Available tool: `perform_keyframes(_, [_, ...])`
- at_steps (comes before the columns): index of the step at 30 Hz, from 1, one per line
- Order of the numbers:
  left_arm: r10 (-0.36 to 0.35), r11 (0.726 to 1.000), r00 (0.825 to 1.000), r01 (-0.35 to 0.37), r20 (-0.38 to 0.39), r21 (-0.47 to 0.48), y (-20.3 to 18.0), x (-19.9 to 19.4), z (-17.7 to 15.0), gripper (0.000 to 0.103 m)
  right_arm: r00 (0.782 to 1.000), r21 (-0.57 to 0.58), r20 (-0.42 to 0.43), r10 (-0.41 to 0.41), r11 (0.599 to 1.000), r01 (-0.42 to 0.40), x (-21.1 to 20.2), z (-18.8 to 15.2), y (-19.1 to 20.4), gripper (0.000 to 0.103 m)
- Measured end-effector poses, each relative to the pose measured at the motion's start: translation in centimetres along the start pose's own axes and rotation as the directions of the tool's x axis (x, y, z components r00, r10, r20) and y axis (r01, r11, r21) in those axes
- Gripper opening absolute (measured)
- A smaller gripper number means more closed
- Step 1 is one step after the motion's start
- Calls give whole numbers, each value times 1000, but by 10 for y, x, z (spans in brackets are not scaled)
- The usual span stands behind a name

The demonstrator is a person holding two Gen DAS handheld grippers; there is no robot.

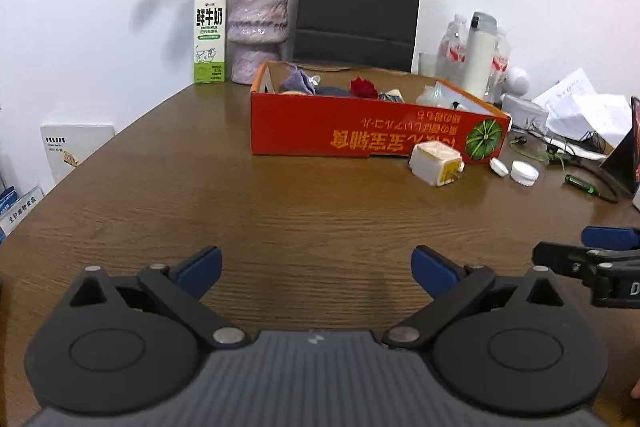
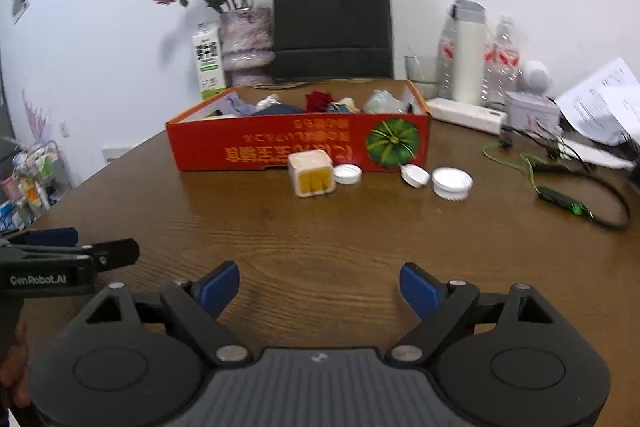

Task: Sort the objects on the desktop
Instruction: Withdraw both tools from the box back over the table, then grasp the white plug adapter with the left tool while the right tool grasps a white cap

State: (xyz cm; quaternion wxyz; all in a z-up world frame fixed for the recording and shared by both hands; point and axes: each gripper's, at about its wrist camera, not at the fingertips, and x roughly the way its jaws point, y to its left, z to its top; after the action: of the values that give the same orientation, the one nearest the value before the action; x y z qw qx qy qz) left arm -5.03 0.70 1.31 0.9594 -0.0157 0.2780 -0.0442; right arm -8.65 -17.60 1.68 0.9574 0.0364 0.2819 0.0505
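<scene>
Now between picks: both left gripper [image 1: 316,269] and right gripper [image 2: 319,287] spread, empty. Next, probably reach to charger plug [image 2: 311,173] just before red box [image 2: 280,147], beside white caps [image 2: 452,183].

A vase of dried roses [image 1: 259,27] stands on the counter [image 1: 240,211]; a milk carton [image 1: 210,35] just left, a black paper bag [image 1: 358,11] just right.

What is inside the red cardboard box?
The red cardboard box holds a jumble: a purple cloth, a red flower-like item, dark blue fabric and a pale crumpled item. The front wall and top items hide its floor.
</scene>
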Motion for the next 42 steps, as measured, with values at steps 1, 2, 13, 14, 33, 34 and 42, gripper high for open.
perform_keyframes(1, [3,1000,1000,-3,-13,2,-1,2,-1,103,1000,13,4,-4,1000,4,-1,-2,-2,89])
perform_keyframes(2, [1,1000,1000,0,-25,11,-1,6,-1,103,1000,23,3,-8,1000,8,0,-3,-5,90])
perform_keyframes(13, [16,993,997,-24,-78,-111,17,12,-4,103,1000,86,0,6,996,-6,1,-10,-14,90])
perform_keyframes(14, [12,996,997,-18,-74,-92,15,11,-4,103,1000,95,-8,9,995,-8,2,-9,-15,90])
perform_keyframes(33, [-250,968,968,250,-5,28,-101,151,79,103,991,54,-45,-126,990,129,95,73,-105,74])
perform_keyframes(34, [-264,964,964,265,-15,16,-101,156,80,99,991,65,-51,-126,990,129,102,78,-110,70])
perform_keyframes(42, [-281,959,957,282,-77,9,-98,161,77,58,991,69,-108,-83,993,90,135,81,-126,39])
